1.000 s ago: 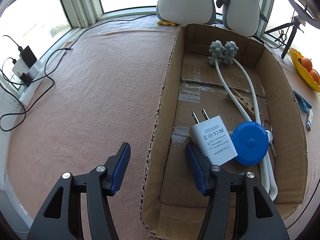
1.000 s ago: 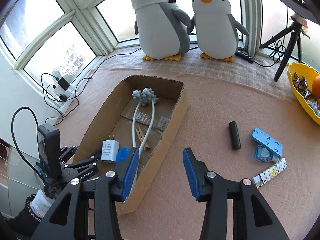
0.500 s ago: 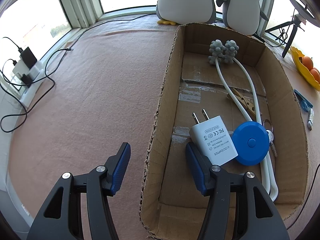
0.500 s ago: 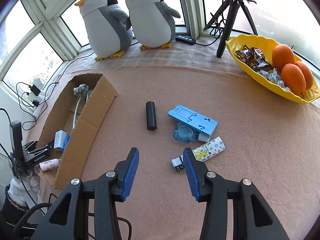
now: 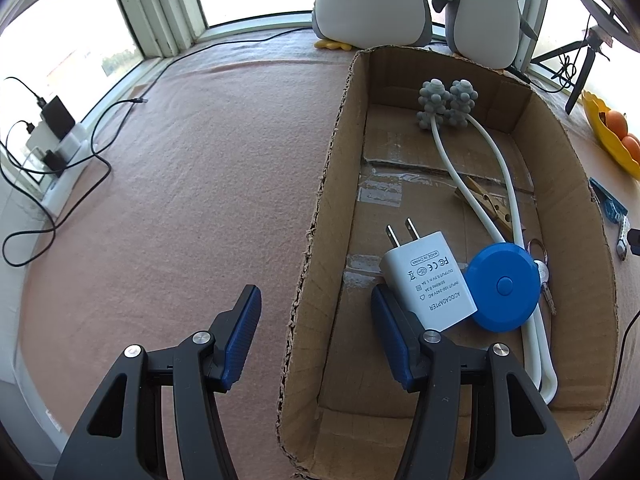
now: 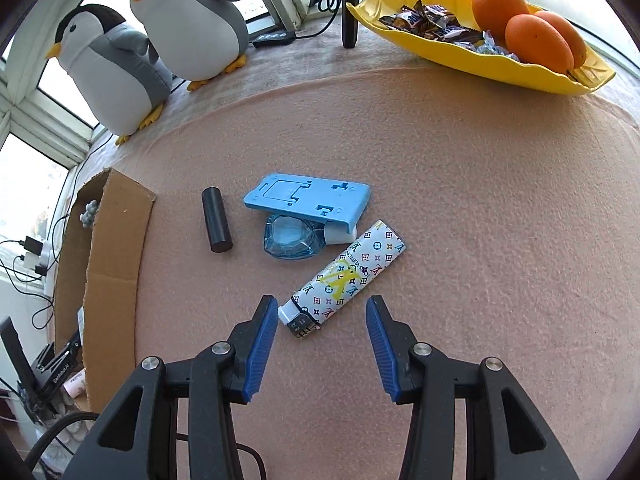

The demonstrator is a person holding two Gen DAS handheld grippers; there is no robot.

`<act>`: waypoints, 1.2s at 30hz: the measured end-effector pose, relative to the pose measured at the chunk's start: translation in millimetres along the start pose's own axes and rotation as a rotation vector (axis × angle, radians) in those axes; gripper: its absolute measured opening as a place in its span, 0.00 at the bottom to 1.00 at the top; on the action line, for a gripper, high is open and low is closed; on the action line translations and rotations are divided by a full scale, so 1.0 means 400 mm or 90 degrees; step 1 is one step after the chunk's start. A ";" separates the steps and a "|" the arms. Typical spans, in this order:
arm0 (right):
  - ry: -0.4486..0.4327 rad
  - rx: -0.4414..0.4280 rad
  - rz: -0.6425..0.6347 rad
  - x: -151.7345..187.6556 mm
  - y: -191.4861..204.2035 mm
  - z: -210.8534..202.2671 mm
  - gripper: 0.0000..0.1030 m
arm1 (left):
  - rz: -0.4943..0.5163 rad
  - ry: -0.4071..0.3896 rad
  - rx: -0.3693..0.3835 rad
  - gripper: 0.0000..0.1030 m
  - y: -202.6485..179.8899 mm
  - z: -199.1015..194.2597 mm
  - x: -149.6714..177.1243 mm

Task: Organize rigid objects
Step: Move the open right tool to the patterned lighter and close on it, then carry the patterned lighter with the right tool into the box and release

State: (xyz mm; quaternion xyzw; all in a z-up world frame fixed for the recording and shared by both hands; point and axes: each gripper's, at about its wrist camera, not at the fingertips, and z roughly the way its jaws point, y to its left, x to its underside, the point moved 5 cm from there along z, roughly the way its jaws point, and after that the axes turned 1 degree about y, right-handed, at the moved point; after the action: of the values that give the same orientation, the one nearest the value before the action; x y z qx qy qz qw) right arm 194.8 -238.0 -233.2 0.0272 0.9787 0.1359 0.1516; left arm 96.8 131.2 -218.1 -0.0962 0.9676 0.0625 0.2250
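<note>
Lighter: white patterned lighter with a yellow scribble and a metal head [image 6: 345, 278] — lies flat and slantwise on the pink felt table cover [image 6: 500, 208], its metal head between the fingers of the right gripper [image 6: 322, 318] but nearer the left-hand one.
Right gripper: jaws wide apart, holding nothing, low over the lighter's head end.
Left gripper: the left gripper [image 5: 316, 322] is also spread wide and empty — its fingers straddle the near left wall of the brown cardboard box [image 5: 320, 216], one outside, one inside.
Box contents: white wall charger with two prongs [image 5: 426, 280], round blue tape measure [image 5: 500, 286], white-stemmed massager with grey knobbly heads [image 5: 446, 104], wooden clothes peg [image 5: 484, 204], a key on a ring [image 5: 540, 272].
Loose on the cover: black cylinder [image 6: 217, 220] just beside the box's far corner; light-blue plastic plate with cut-outs [image 6: 308, 200] resting on a clear blue dish [image 6: 290, 238], which sits close to the lighter's far end.
Risk, off-centre grip: the head sits close to one finger, so closing may push it sideways or pivot it rather than clamp it.
Risk, slant: the body runs diagonally to the fingers — pads could catch only a corner of the head and let it slip on lifting.
Risk, neighbours: a shoved lighter would probably nudge the dish and plate.
Risk, box wall: if the left gripper closes or shifts where it stands, it may pinch or drag the box.
</note>
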 end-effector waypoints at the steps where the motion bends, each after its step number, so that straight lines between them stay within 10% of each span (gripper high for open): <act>1: 0.001 0.002 0.010 -0.005 -0.001 0.006 0.41 | 0.000 0.000 0.000 0.56 0.001 0.000 0.000; 19: 0.034 0.139 -0.042 -0.046 0.005 0.053 0.41 | -0.005 0.001 0.009 0.56 0.002 0.001 0.003; 36: 0.036 0.119 -0.070 -0.015 -0.041 0.018 0.20 | -0.006 0.001 0.011 0.56 0.003 0.001 0.006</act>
State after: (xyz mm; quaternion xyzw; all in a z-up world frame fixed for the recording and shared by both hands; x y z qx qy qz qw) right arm 202.5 -252.6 -242.5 -0.0161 0.9910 0.0363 0.1281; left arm 94.7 132.1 -219.3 -0.0984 0.9678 0.0533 0.2255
